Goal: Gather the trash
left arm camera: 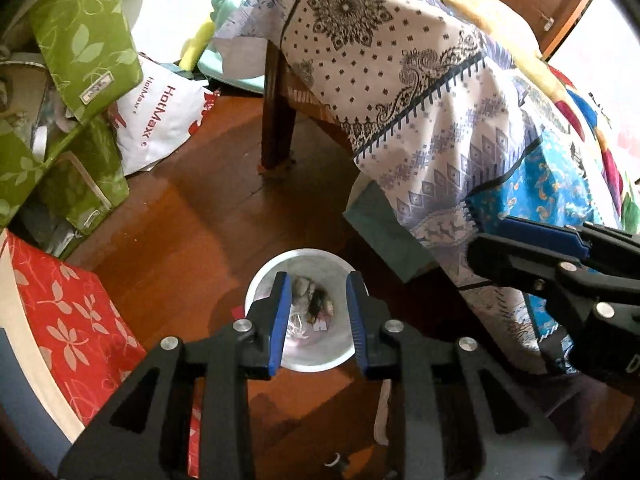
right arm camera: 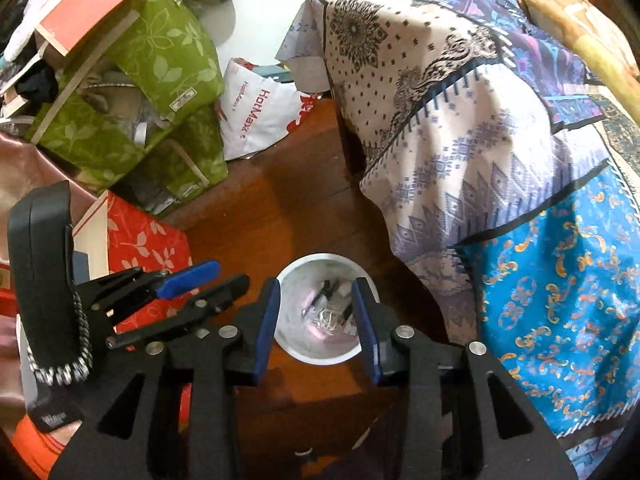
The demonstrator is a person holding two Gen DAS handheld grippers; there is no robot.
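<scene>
Nearest the left wrist camera: the left gripper, black frame with blue-padded fingers held apart, nothing between them. Directly beyond and below, framed in the gap, a round white waste bin standing upright on the reddish-brown wooden floor. Inside the bin, a heap of crumpled trash: pale wrappers, a dark scrap, some clear plastic. No contact between fingers and bin or trash.

Same arrangement in the right wrist view: the right gripper with blue fingers spread wide and holding nothing, poised above the same white bin, trash visible between the two pads. Left gripper visible at the left of this view, just beside the right one, tips pointing toward the bin; right gripper likewise entering the left wrist view from the right edge.

Around the bin: to the right, a patterned white, purple and blue cloth draped over a dark wooden table, hanging close to the bin. To the left, a red leaf-print box and stacked green leaf-print boxes. Farther back, a white HotMaxx plastic bag lying on the floor.
</scene>
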